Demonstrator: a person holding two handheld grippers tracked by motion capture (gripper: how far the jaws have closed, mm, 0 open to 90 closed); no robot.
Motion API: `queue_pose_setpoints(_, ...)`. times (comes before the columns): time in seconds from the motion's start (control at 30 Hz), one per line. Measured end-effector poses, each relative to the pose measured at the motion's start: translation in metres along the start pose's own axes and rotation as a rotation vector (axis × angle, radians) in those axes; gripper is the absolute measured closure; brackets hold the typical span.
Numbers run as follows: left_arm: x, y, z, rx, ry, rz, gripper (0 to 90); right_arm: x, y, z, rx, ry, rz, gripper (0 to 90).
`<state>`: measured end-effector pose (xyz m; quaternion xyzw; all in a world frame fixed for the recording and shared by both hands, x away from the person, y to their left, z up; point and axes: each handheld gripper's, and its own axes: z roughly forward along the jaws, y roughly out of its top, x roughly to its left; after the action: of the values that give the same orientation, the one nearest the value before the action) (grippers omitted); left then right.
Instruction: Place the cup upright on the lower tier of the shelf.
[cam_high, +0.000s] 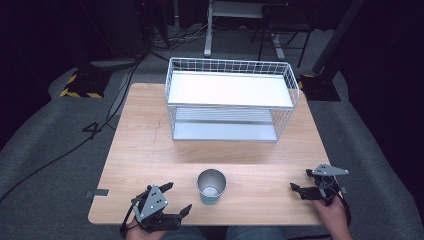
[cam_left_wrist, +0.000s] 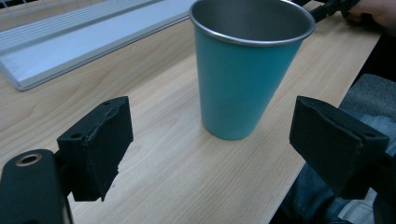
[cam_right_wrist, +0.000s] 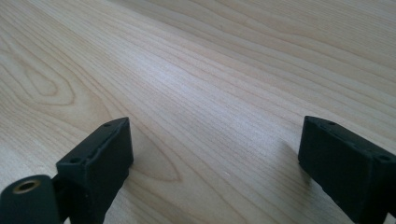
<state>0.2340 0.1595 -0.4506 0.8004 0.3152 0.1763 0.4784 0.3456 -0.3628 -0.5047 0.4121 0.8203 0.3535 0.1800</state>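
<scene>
The left tool (cam_high: 176, 198) stands with jaws wide and empty, aimed at a teal cup (cam_high: 211, 186) near the front edge of the wooden bench (cam_high: 150, 150). The right tool (cam_high: 300, 181) rests wide and empty well to the side. No grasp yet; everything remains. The cup stands upright, steel-lined, tapering downward, apparently empty.

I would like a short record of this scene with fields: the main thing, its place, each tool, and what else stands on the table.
main thing: teal cup with a bare metal inside, upright, empty
place: near the front edge of the wooden table, between the two tools
left tool: jaws open, aimed at the cup, not touching it
right tool: jaws open over bare wood, nothing between them
also on table: white wire rack with two shelves, at the far side
</scene>
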Motion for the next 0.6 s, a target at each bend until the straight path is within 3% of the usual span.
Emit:
queue_pose_setpoints(0.37, -0.013, 0.002, 0.027, 0.01, -0.075, 0.028, 13.9, 0.0, 0.0, 0.0, -0.001, 0.0, -0.001, 10.4)
queue_pose_setpoints(0.6, -0.01, 0.001, 0.041, 0.018, -0.07, 0.022, 13.8, 0.0, 0.0, 0.0, 0.0, 0.0, 0.0, 10.4)
